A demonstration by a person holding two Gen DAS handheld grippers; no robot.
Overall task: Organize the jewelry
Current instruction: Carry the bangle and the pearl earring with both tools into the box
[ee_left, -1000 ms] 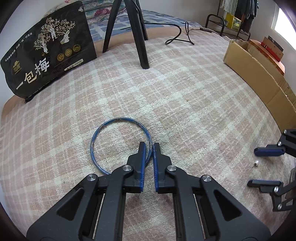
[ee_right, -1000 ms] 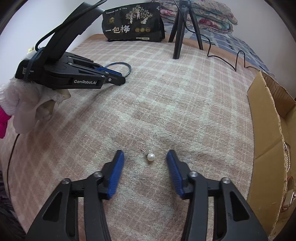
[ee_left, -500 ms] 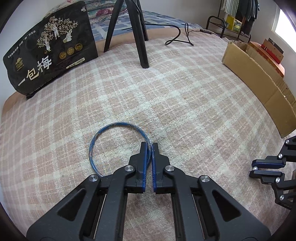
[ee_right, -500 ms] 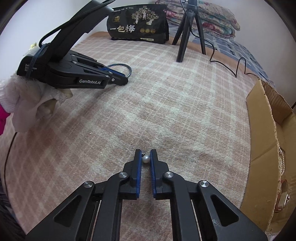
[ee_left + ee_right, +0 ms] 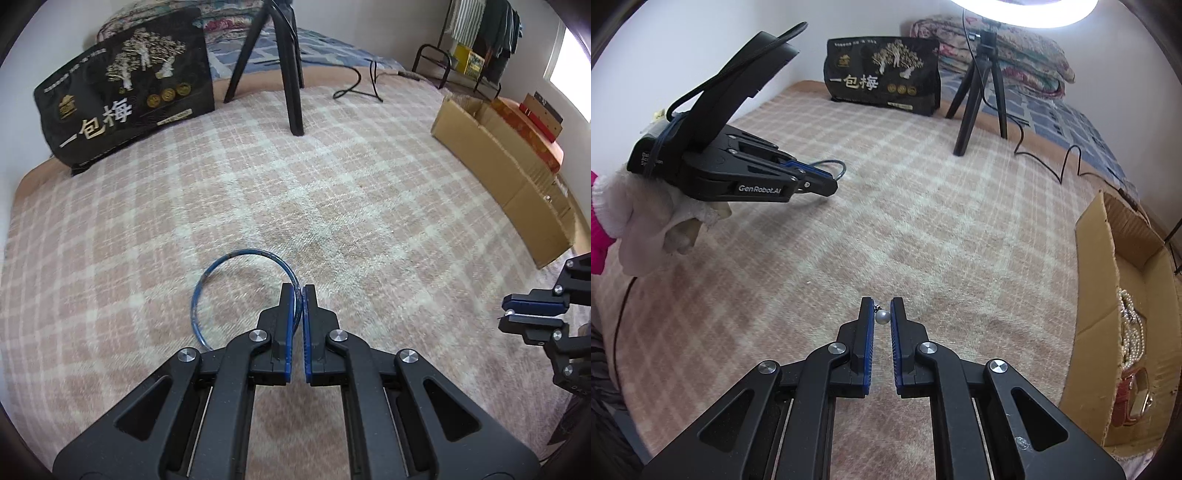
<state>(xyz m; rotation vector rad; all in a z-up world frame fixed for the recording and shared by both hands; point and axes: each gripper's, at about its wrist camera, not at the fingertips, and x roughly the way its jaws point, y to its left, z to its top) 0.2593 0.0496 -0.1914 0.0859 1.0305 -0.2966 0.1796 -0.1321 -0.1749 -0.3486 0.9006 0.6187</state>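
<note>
My left gripper (image 5: pixel 298 291) is shut on a thin blue bangle (image 5: pixel 207 275), gripping its right side and holding it above the plaid blanket. From the right wrist view the left gripper (image 5: pixel 831 184) shows with the bangle (image 5: pixel 836 164) sticking out past its tips. My right gripper (image 5: pixel 882 308) is shut on a small pearl stud earring (image 5: pixel 882 316), held off the blanket. In the left wrist view the right gripper (image 5: pixel 509 316) is at the far right with the pearl hardly visible between its tips.
An open cardboard box (image 5: pixel 1108 295) stands at the right with pearl strands (image 5: pixel 1132 332) and a brown strap (image 5: pixel 1126 398) inside; it also shows in the left wrist view (image 5: pixel 498 162). A black bag (image 5: pixel 122 96) and a tripod (image 5: pixel 284 74) stand at the back, with a cable (image 5: pixel 354 86).
Both grippers closed, the left on the bangle, the right on the pearl earring, and both have lifted their pieces off the blanket.
</note>
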